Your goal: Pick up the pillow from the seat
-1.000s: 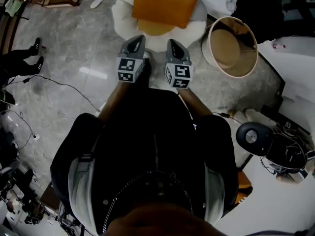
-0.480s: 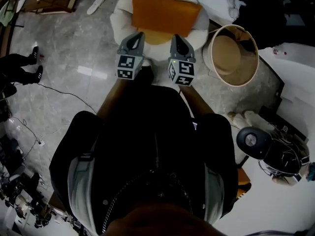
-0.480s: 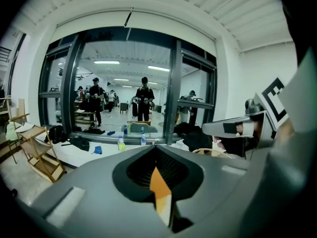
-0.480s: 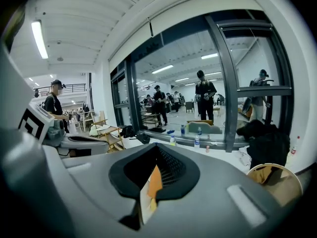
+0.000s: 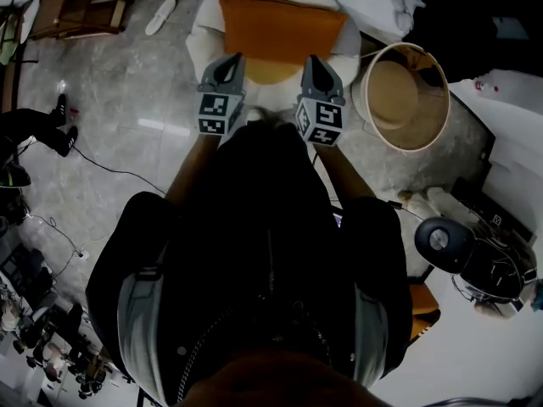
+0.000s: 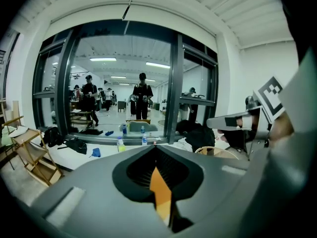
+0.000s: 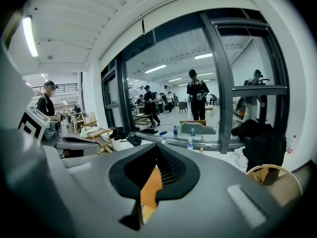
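Lying flat on the white seat (image 5: 200,34), the orange pillow (image 5: 280,25) was not yet touched. The left gripper (image 5: 234,58) and the right gripper (image 5: 310,60) hovered side by side near its front edge, both with jaws pressed together and nothing between them. The step seemed to be the approach; next, the jaws must open and take the pillow's edge.

The seat (image 5: 204,32) runs off my head view's top edge. Through either gripper view, the pillow (image 6: 159,192) — just an orange sliver.
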`<action>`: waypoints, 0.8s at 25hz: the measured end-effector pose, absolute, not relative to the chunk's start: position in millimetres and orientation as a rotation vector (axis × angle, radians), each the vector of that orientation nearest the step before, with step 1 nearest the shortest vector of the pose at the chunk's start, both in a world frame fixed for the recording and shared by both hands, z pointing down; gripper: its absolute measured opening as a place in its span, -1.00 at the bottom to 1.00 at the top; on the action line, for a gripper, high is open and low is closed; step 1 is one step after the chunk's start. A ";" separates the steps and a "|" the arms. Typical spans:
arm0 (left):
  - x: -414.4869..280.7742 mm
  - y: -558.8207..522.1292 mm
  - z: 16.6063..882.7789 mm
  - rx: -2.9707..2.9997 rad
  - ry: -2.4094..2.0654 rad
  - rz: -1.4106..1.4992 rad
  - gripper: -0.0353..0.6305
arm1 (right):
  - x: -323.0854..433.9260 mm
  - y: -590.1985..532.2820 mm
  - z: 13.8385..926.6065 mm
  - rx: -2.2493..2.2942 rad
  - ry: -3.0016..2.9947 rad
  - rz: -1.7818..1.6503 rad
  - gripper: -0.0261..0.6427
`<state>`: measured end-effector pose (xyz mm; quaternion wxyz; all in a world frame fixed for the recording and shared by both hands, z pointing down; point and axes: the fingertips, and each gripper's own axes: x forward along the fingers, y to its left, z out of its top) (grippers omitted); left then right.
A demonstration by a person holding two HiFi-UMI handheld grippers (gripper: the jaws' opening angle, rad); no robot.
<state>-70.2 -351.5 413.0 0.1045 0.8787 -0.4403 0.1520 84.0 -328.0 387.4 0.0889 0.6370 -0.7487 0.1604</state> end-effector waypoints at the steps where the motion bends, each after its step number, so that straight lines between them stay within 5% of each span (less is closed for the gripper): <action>1: -71.1 -355.2 413.8 2.588 -1.308 0.451 -0.87 | 84.7 -331.1 390.9 1.888 -2.229 0.479 -0.92; 20: -67.5 -389.2 531.2 2.599 -1.356 0.388 -0.87 | 117.0 -337.4 529.3 1.926 -2.208 0.451 -0.92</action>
